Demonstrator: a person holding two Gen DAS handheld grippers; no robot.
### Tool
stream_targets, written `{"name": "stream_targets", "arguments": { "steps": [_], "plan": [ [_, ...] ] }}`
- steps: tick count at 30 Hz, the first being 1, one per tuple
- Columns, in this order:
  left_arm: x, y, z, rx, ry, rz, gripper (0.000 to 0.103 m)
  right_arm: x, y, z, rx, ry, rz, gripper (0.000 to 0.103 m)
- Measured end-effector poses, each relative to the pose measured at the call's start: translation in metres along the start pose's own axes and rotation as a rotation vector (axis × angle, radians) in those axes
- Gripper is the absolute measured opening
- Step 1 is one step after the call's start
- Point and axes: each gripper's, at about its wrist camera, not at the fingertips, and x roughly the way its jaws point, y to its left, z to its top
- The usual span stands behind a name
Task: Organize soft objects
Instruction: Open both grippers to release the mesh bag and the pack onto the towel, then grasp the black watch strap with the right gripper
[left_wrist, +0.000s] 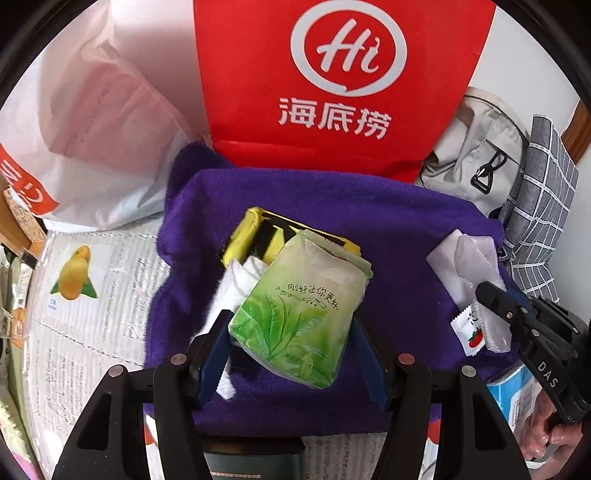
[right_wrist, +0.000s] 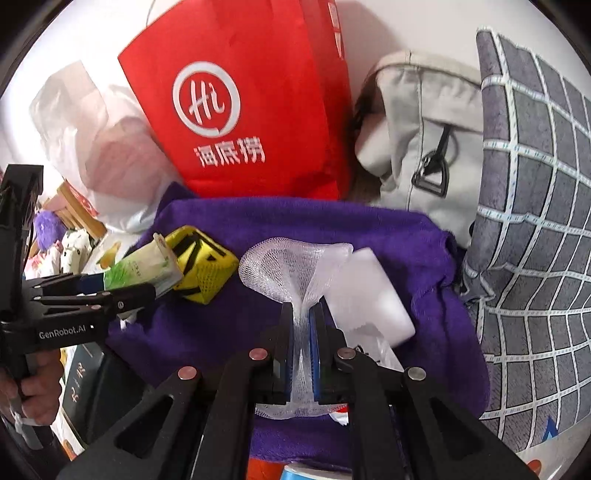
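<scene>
Left hand-held gripper (left_wrist: 291, 354) clamped green tissue pack (left_wrist: 295, 314), long axis toward purple towel's (left_wrist: 388, 221) far edge; right hand-held gripper (right_wrist: 303, 332) pinched white mesh (right_wrist: 295, 269).

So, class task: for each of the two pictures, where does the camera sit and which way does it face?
Left wrist: on the left gripper, looking down along its jaws at the green tissue pack they hold; the right gripper shows at right.
Right wrist: on the right gripper, jaws shut on white mesh; the left gripper shows at left.
Shared: purple towel, red bag, yellow cube.
</scene>
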Motion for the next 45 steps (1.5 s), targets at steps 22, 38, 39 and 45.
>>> {"name": "stream_targets", "arguments": {
  "steps": [22,38,39,45],
  "plan": [
    [0.014,-0.007,-0.001,-0.002,0.056,-0.033,0.062,0.013,0.008,-0.006,-0.056,0.039,-0.002,0.054],
    [-0.01,-0.003,0.002,-0.027,0.013,-0.067,0.08,-0.006,0.013,0.0,-0.033,-0.035,-0.068,0.07],
    [-0.012,-0.002,0.002,-0.031,0.009,-0.063,0.08,-0.008,0.013,0.0,-0.034,-0.042,-0.075,0.07],
    [-0.035,0.0,-0.001,-0.025,-0.044,-0.048,0.08,-0.036,0.017,-0.013,-0.025,-0.116,-0.112,0.07]
  ]
}}
